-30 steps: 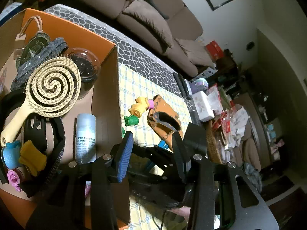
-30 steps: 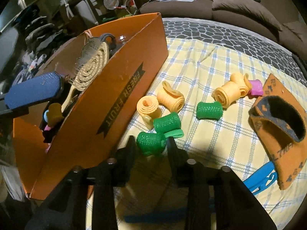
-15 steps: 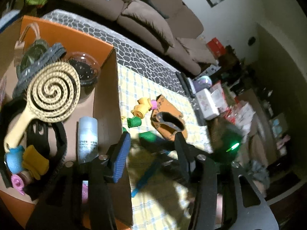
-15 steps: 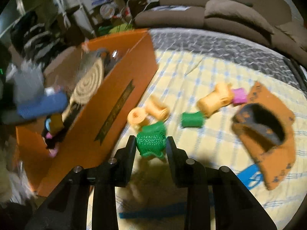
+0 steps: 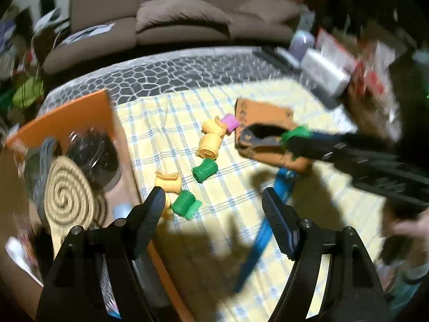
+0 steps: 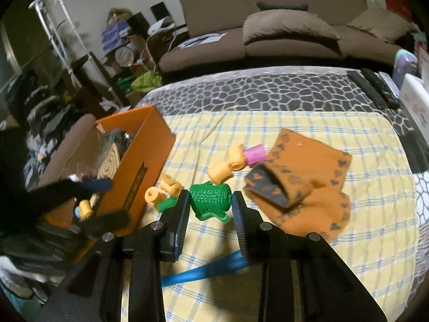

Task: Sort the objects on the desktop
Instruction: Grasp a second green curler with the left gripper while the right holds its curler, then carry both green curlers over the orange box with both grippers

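My right gripper (image 6: pixel 210 206) is shut on a green hair roller (image 6: pixel 210 200), held above the yellow checked cloth (image 6: pixel 348 241); the left wrist view shows that roller (image 5: pixel 296 132) too. My left gripper (image 5: pixel 213 198) hangs over the cloth with its jaws opening and nothing between them. Below it lie two more green rollers (image 5: pixel 205 170) (image 5: pixel 185 204), yellow rollers (image 5: pixel 210 145) and a pink roller (image 5: pixel 230 122). The orange box (image 5: pixel 80 115) (image 6: pixel 150 147) stands at the left, with a spiral hairbrush (image 5: pixel 68 196) inside it.
An orange patterned pouch (image 6: pixel 303 177) lies right of the rollers and a blue strip (image 6: pixel 203 271) lies near the front. Remote controls (image 6: pixel 375 88) rest at the far right edge. A brown sofa (image 6: pixel 281 26) stands behind. A person's hand (image 5: pixel 410 228) shows at the right.
My right gripper closed on the green roller and lifted it off the cloth. My left gripper swung from over the box to over the cloth, and its jaws spread wider.
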`<action>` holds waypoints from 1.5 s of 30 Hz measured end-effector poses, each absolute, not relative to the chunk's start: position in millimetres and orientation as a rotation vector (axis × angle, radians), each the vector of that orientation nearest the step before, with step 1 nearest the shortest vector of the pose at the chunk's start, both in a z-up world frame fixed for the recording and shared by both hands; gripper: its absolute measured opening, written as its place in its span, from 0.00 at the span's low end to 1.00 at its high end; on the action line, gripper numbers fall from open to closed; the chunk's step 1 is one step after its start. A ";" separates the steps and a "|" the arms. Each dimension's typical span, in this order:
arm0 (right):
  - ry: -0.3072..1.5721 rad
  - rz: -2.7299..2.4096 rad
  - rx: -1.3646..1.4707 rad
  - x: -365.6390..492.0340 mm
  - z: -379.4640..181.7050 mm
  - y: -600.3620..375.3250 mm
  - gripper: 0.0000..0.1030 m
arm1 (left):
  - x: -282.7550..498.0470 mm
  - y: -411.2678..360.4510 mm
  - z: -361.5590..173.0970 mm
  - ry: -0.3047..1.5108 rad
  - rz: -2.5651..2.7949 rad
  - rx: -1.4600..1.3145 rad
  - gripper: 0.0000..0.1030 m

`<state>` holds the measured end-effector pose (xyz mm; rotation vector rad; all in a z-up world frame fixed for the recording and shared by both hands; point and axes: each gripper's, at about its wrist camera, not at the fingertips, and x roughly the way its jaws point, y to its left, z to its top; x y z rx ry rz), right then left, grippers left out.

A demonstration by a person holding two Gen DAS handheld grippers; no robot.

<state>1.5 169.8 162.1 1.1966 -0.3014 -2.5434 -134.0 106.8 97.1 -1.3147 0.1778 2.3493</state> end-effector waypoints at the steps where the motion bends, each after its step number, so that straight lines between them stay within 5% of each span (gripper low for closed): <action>1: -0.308 -2.546 1.193 2.4 163.1 174.0 0.31 | -138.8 111.7 93.1 0.223 2.332 -1.334 0.69; 24: -0.485 -2.509 1.203 5.6 162.3 216.4 0.31 | -203.5 192.7 19.6 0.863 1.974 -1.631 0.34; 26: -0.485 -2.508 1.206 5.4 161.8 216.1 0.31 | -205.0 192.4 18.7 0.875 1.980 -1.631 0.23; 34: -0.483 -2.507 1.204 5.7 161.5 214.6 0.31 | -195.4 177.8 44.5 0.721 2.042 -1.531 0.21; 45: -0.441 -2.450 1.153 7.7 176.4 179.3 0.31 | -154.5 110.3 126.1 0.281 2.212 -1.352 0.21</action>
